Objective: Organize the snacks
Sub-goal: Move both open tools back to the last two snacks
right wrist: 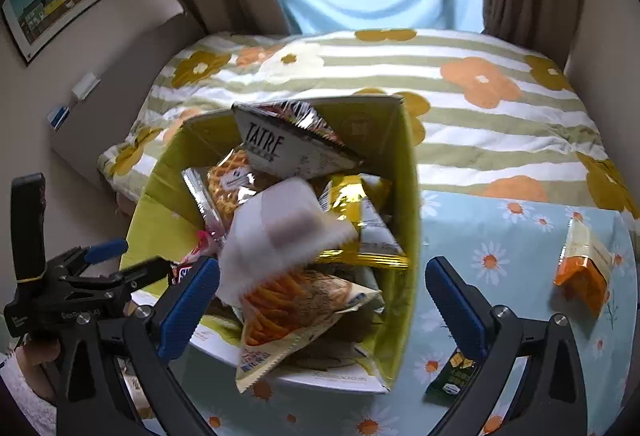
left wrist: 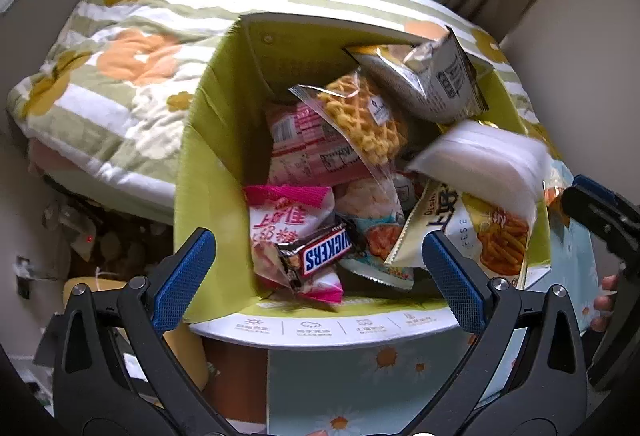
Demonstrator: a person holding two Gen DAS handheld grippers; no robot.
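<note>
The left gripper [left wrist: 320, 268] hangs over the near rim of the green box [left wrist: 208, 140], its jaws spread wide with nothing between them. Below it, inside the box, lie a Snickers bar [left wrist: 320, 256] on a pink-and-white packet [left wrist: 288, 212], then a clear bag of yellow lattice crisps [left wrist: 360, 116] and a grey foil bag [left wrist: 436, 80] leaning on the far wall. Further right a white packet [right wrist: 276, 232] (blurred, so its print cannot be read) sits above a bag of orange sticks [right wrist: 288, 300]. The right gripper [right wrist: 322, 296] hovers at the box's near edge, its jaws also wide apart and empty. On the daisy-print worktop [right wrist: 500, 236] to the right lie a small dark green packet [right wrist: 452, 376] and an orange snack bag [right wrist: 584, 272], well apart from the box.
</note>
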